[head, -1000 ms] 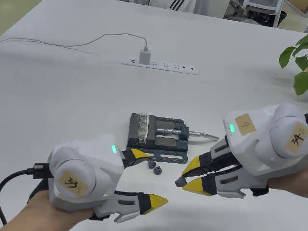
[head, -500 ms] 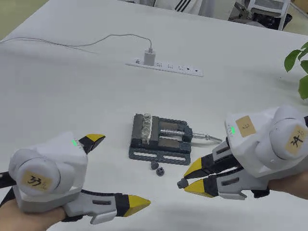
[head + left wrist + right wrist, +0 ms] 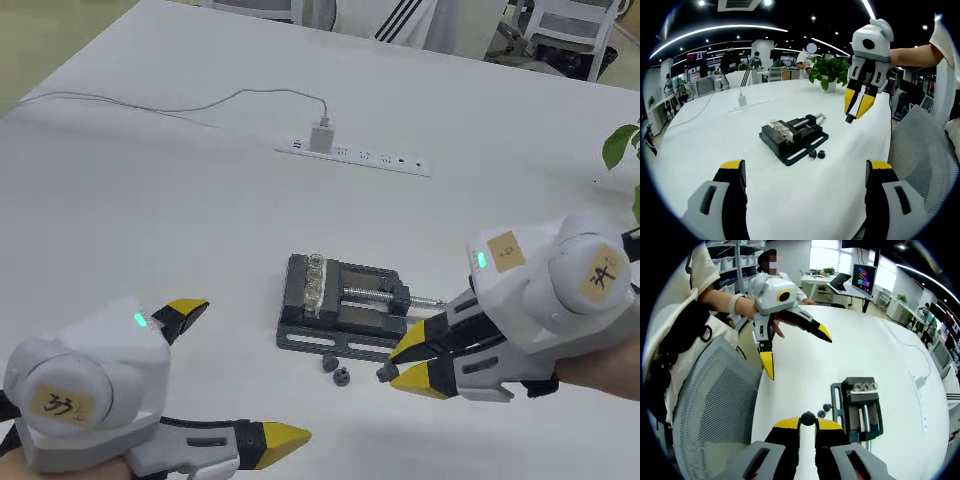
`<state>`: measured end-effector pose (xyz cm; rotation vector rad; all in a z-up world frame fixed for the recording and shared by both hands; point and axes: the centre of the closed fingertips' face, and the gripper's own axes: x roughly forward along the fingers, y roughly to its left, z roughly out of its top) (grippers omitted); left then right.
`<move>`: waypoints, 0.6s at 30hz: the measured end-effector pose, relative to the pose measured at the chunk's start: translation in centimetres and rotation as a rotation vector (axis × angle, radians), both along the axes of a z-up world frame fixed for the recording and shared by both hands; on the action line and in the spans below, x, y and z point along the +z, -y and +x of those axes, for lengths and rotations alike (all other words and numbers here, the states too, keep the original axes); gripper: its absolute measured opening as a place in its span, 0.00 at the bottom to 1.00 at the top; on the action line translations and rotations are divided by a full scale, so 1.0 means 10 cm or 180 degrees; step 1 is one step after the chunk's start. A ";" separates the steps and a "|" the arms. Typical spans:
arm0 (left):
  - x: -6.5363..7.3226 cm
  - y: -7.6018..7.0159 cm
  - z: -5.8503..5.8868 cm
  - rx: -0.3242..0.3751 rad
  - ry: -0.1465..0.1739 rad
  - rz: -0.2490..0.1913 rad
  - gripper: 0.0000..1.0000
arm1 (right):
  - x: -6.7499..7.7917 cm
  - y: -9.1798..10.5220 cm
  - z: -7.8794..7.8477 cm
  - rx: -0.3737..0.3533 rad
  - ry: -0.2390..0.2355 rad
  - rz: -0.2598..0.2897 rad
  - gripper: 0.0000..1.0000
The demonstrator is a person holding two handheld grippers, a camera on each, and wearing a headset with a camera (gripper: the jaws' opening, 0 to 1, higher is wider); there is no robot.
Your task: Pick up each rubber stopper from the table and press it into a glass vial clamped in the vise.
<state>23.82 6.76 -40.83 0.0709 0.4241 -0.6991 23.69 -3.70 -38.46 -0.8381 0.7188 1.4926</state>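
Note:
A dark vise (image 3: 350,310) stands mid-table with several clear glass vials (image 3: 315,275) clamped in a row at its left end. Two loose grey rubber stoppers (image 3: 335,370) lie just in front of it. My right gripper (image 3: 398,365) is shut on a third stopper (image 3: 387,373), just right of the loose pair, low over the table by the vise's front right corner. That held stopper (image 3: 807,418) sits between the yellow tips, with the vise (image 3: 860,405) beyond. My left gripper (image 3: 240,370) hangs wide open and bare at the lower left, well short of the vise (image 3: 792,135).
A white power strip (image 3: 365,157) with a charger and a trailing cable lies at the back of the table. Green plant leaves (image 3: 622,145) reach in at the right edge. A grey mesh chair (image 3: 715,400) stands at the near edge. Chairs and a person are beyond the far edge.
The left gripper has drawn back from the vise toward the lower left and opened wider. The right gripper, still holding a stopper, has edged nearer the vise. The head camera has shifted.

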 end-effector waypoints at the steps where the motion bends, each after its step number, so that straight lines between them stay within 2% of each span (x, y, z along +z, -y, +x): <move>1: 0.00 0.00 0.00 0.0004 0.0003 -0.0004 0.99 | 0.01 -0.01 0.04 0.0020 0.0025 -0.0023 0.06; 10: -0.04 0.01 -0.03 0.0023 -0.0021 -0.0016 0.99 | 0.14 -0.16 0.47 0.0194 0.0223 -0.0163 0.06; 18: -0.08 0.05 -0.05 -0.0024 -0.0042 0.0003 0.99 | 0.16 -0.23 0.72 0.0357 0.0216 -0.0378 0.06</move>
